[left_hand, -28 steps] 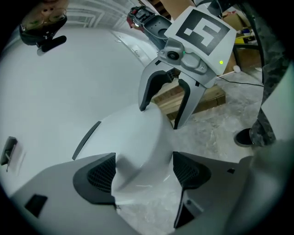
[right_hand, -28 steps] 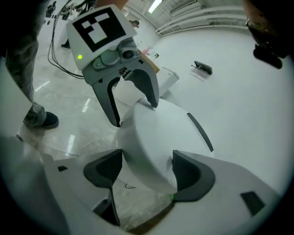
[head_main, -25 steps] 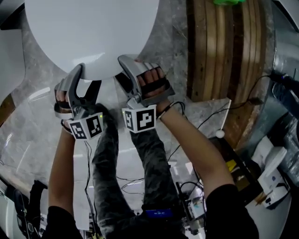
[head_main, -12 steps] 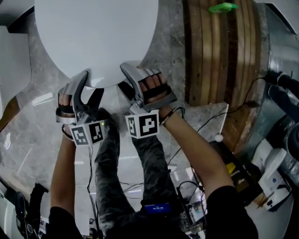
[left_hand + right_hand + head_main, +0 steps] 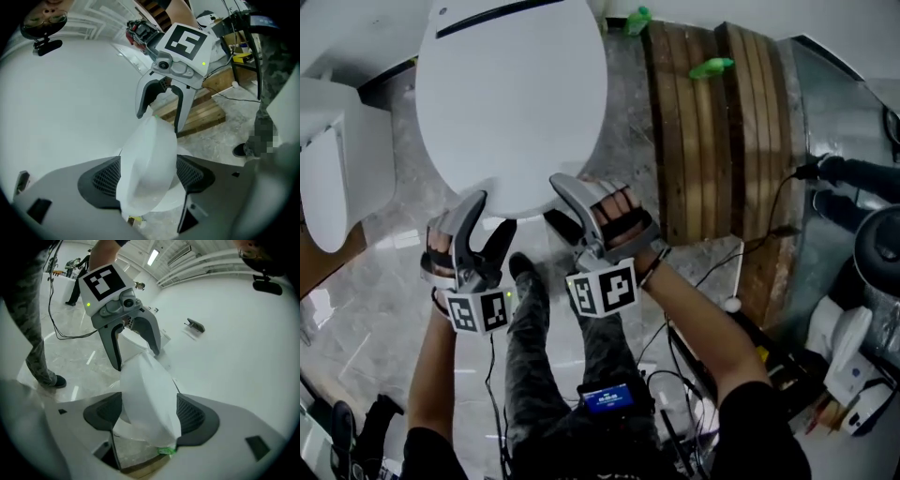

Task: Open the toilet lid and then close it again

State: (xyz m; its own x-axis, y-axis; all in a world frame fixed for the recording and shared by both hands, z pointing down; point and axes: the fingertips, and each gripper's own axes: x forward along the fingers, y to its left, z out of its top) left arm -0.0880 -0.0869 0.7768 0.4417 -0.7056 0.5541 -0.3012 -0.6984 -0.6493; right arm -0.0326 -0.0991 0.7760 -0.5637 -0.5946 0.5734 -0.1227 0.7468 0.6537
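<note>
The white oval toilet lid (image 5: 511, 103) fills the upper left of the head view, with a dark slot near its far end. My left gripper (image 5: 490, 214) is shut on the lid's near edge, left of centre. My right gripper (image 5: 558, 202) is shut on the same edge just to the right. In the left gripper view the lid's rim (image 5: 147, 159) sits pinched between my jaws, and the right gripper (image 5: 159, 117) straddles it farther along. The right gripper view shows the rim (image 5: 147, 394) clamped likewise, with the left gripper (image 5: 136, 355) beyond it.
A slatted wooden platform (image 5: 722, 122) lies right of the toilet with a green object (image 5: 712, 67) on it. A white fixture (image 5: 333, 169) stands at the left. Cables (image 5: 750, 244) and equipment crowd the lower right. The person's legs (image 5: 530, 356) stand on the marble floor below the grippers.
Both grippers and the lid's near edge have shifted lower in the head view, and the lid's far end with its slot now shows. Both grips stay on the edge.
</note>
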